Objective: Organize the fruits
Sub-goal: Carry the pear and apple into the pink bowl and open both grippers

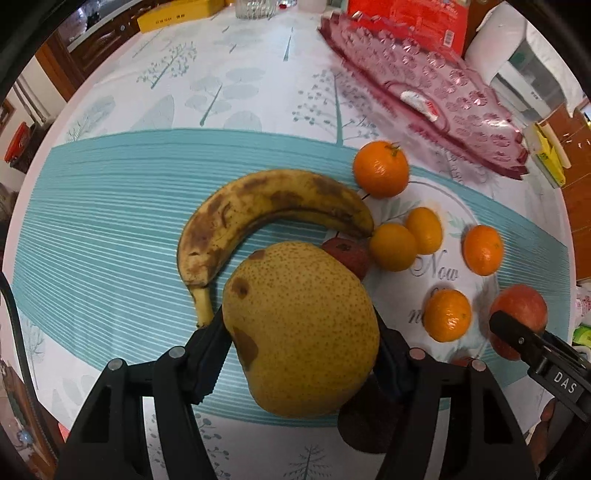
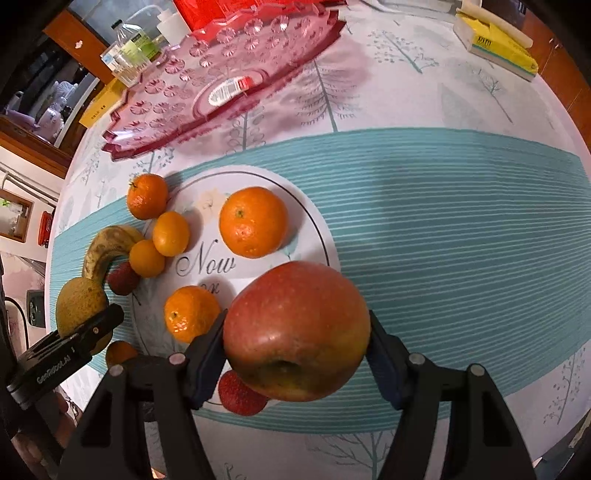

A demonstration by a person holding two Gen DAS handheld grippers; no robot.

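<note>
My left gripper (image 1: 301,332) is shut on a yellow speckled pear (image 1: 301,328). My right gripper (image 2: 297,332) is shut on a red apple (image 2: 297,332). The apple also shows in the left wrist view (image 1: 524,302), and the pear in the right wrist view (image 2: 79,302). A spotted banana (image 1: 258,210) lies on the tablecloth just beyond the pear. Several oranges lie loose, one at the back (image 1: 380,168), one large (image 2: 253,221). Red lychees (image 2: 240,397) lie near the apple and by the banana (image 1: 347,254). A pink glass tray (image 2: 221,74) stands empty at the back.
A yellow box (image 1: 177,14) and a glass (image 1: 255,7) stand at the far edge. A red package (image 1: 410,18) is behind the tray. A yellow tissue pack (image 2: 495,44) lies far right. Bottles (image 2: 129,48) stand left of the tray.
</note>
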